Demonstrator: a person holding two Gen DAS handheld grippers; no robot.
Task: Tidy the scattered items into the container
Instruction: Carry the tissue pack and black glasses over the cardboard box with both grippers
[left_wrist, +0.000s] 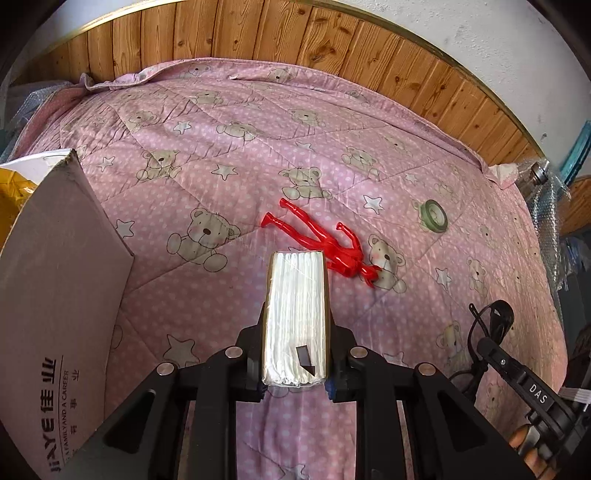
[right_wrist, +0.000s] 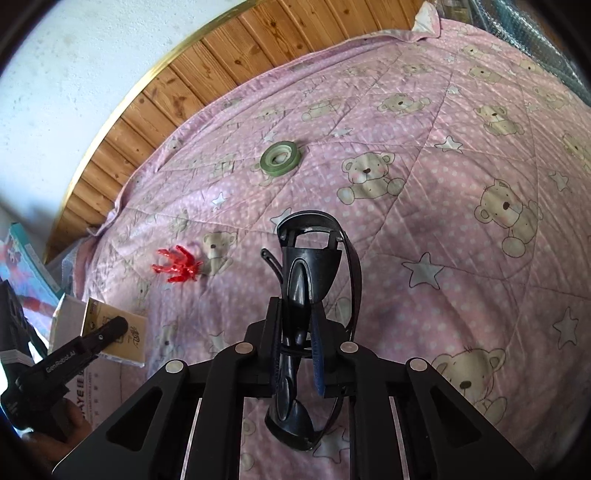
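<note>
Both claws are loaded above a pink quilt (left_wrist: 221, 122) printed with bears: the left gripper (left_wrist: 295, 369) pinches a pack of tissues (left_wrist: 295, 317) on edge at the centre of its frame, while the right gripper (right_wrist: 297, 354) is clamped on folded black sunglasses (right_wrist: 303, 295), apparently so each load can be carried to the box. The cardboard box (left_wrist: 55, 280) fills the left edge of the left view, its flap raised beside the tissues. A red toy figure (left_wrist: 321, 240) lies flat at mid-frame and a green roll of tape (left_wrist: 434, 215) to its right, neither yet collected.
</note>
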